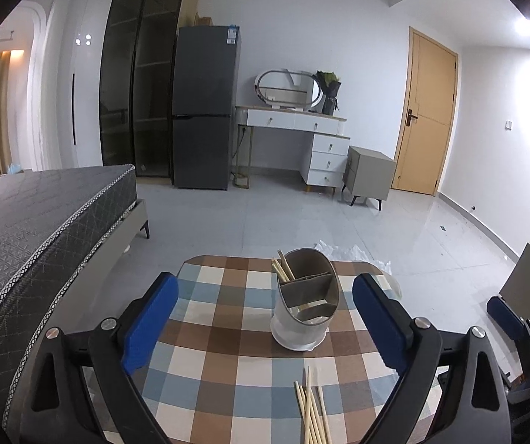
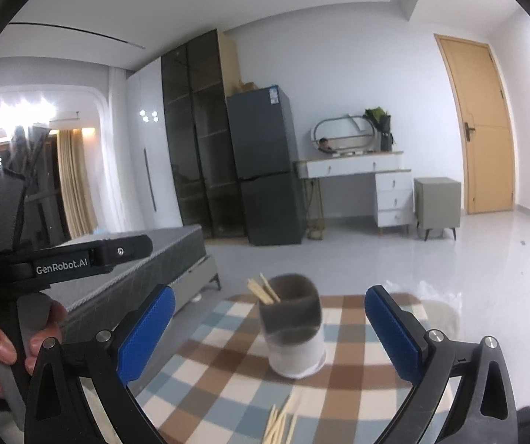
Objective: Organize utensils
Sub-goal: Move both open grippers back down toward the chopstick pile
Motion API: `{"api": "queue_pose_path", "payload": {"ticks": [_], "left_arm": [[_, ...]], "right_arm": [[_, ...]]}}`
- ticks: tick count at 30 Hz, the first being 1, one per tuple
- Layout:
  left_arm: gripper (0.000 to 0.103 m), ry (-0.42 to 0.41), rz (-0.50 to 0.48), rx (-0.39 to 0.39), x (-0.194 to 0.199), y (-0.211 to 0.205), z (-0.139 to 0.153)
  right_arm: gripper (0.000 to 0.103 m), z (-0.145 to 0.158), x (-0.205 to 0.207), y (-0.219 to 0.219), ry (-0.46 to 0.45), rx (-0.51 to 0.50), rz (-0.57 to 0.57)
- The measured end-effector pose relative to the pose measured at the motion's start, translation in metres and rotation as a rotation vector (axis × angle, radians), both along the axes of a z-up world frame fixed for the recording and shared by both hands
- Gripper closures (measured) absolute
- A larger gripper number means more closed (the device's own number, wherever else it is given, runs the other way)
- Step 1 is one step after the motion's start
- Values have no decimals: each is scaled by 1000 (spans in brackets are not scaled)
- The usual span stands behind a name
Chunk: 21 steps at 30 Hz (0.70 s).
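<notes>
A grey utensil holder (image 1: 304,299) with inner dividers stands in a white base on the checked table (image 1: 205,336). A few wooden chopsticks (image 1: 283,268) stand in its far left compartment. Several loose chopsticks (image 1: 311,410) lie on the table nearer to me. My left gripper (image 1: 265,314) is open and empty, its blue pads either side of the holder. My right gripper (image 2: 268,329) is open and empty above the table. The holder (image 2: 292,327) and loose chopsticks (image 2: 281,423) show blurred in the right wrist view. The right gripper's pad shows at the left wrist view's right edge (image 1: 503,312).
A grey bed (image 1: 35,229) stands close to the table's left. A fridge (image 1: 205,107), a white dressing table (image 1: 302,129), a grey bedside cabinet (image 1: 368,175) and a wooden door (image 1: 428,111) line the far wall. White plastic (image 1: 350,255) lies on the floor behind the table.
</notes>
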<state>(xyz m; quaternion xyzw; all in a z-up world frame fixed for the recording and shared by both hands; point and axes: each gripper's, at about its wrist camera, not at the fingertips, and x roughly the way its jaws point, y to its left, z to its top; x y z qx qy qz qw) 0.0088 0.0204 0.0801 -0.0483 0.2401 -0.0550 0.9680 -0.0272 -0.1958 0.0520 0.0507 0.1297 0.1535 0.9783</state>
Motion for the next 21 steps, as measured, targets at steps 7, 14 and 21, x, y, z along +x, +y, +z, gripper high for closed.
{"api": "queue_pose_path", "payload": {"ticks": [7,14,21], "left_arm": [[10,3,22,2,-4,1,-20],[11,21,64,-65,-5,8,-44],[11,100,45,55,5,-9,-72]], "right_arm": [[0,-21,-10,-3,56,-36,-40],[0,-40,-15,-7,74,-67,-59],[0,-53,-15,-12,85,-94,-98]]}}
